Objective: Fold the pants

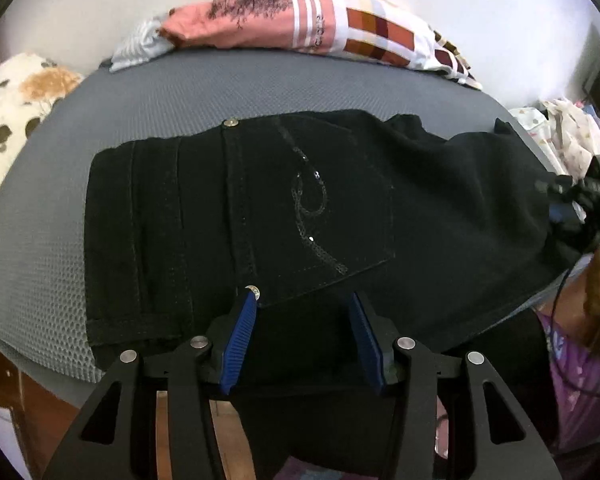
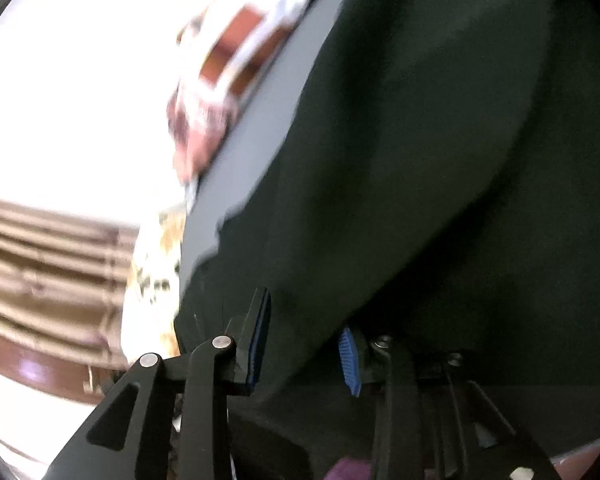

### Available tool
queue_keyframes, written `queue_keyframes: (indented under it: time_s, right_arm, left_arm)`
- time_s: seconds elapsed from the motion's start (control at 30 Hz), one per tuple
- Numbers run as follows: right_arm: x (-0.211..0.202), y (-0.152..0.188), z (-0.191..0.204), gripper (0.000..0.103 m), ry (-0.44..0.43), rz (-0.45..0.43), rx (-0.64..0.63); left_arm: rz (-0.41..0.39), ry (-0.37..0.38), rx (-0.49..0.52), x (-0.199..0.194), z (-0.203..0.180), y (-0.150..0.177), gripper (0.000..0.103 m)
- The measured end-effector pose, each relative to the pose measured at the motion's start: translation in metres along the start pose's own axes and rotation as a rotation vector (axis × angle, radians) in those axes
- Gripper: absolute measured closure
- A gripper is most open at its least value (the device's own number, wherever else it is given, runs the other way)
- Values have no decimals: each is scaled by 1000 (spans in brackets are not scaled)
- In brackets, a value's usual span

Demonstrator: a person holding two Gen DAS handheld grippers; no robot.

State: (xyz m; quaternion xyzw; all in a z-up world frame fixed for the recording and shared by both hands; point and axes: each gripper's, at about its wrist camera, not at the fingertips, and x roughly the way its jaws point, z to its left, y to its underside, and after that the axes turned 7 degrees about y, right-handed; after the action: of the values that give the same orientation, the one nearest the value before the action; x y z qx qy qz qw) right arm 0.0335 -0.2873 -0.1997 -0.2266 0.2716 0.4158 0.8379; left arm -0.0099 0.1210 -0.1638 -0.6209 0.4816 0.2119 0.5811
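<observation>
The black pants (image 1: 300, 200) lie folded across a grey mesh mat (image 1: 36, 240), back pocket with a sequin swirl facing up. My left gripper (image 1: 304, 296) hovers at their near edge, its blue pads (image 1: 240, 332) well apart and pressing on nothing. My right gripper (image 1: 568, 200) shows at the pants' right end. The right wrist view is blurred and mostly filled by the black pants (image 2: 440, 160). There my right gripper (image 2: 305, 312) has its jaws apart, with black cloth lying between them and over the right finger. I see no pad pressing on the cloth.
Pink, striped and checked clothes (image 1: 300, 20) are piled along the mat's far edge. A floral pillow (image 1: 12, 112) lies at the left, patterned cloth (image 1: 560, 136) at the right. A person in purple clothing (image 1: 580, 380) stands at the near right. The mat (image 2: 236, 152) ends close below the grippers.
</observation>
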Motion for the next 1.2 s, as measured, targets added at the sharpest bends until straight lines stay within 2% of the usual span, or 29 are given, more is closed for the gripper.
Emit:
queue_keyframes:
  time_s: [0.13, 0.2, 0.37, 0.4, 0.43, 0.5, 0.57, 0.7, 0.77, 0.87, 0.9, 0.97, 1.0, 1.07, 1.17, 1.2]
  right_arm:
    - [-28, -53, -26, 73, 14, -121, 10]
    - [-38, -87, -36, 74, 7, -164, 18]
    - [-41, -161, -59, 74, 12, -178, 97]
    - [-43, -170, -64, 80, 36, -189, 115]
    - [-47, -180, -69, 98, 52, -207, 130]
    - [-67, -187, -70, 98, 80, -262, 130]
    - [-92, -180, -62, 98, 79, -320, 92]
    - [-155, -127, -64, 98, 74, -399, 59]
    - [-179, -91, -83, 98, 112, -403, 83]
    - [-186, -57, -125, 98, 173, -365, 158]
    - [-182, -45, -149, 98, 198, -339, 219]
    - [-176, -31, -181, 103, 169, -317, 313]
    - [-177, -26, -192, 103, 102, -344, 335]
    - [-176, -26, -193, 101, 82, -353, 326]
    - [-179, -19, -209, 103, -37, -350, 380]
    - [-181, -17, -209, 103, -46, -357, 382]
  left_arm:
    - [2, -23, -13, 1, 1, -1, 53]
    - [6, -16, -53, 2, 6, -4, 53]
    - [-2, -14, -80, 2, 12, -2, 53]
    - [-1, -22, -73, 3, 11, -3, 53]
    - [0, -27, -65, 3, 10, -3, 53]
    - [1, -35, -53, 4, 8, -3, 53]
    - [0, -33, -49, 4, 9, -2, 53]
    - [3, -9, -68, 0, 14, -2, 53]
    - [4, 2, -79, -1, 16, -1, 53]
    - [6, 1, -71, -3, 16, 2, 53]
    - [6, -2, -64, -4, 15, 3, 53]
    - [8, -10, -46, -3, 13, 4, 53]
    - [9, -15, -42, -3, 11, 4, 53]
    - [12, -23, -31, -2, 9, 4, 52]
    - [6, -24, -30, -2, 8, 4, 51]
    - [3, -24, -32, -2, 8, 5, 51]
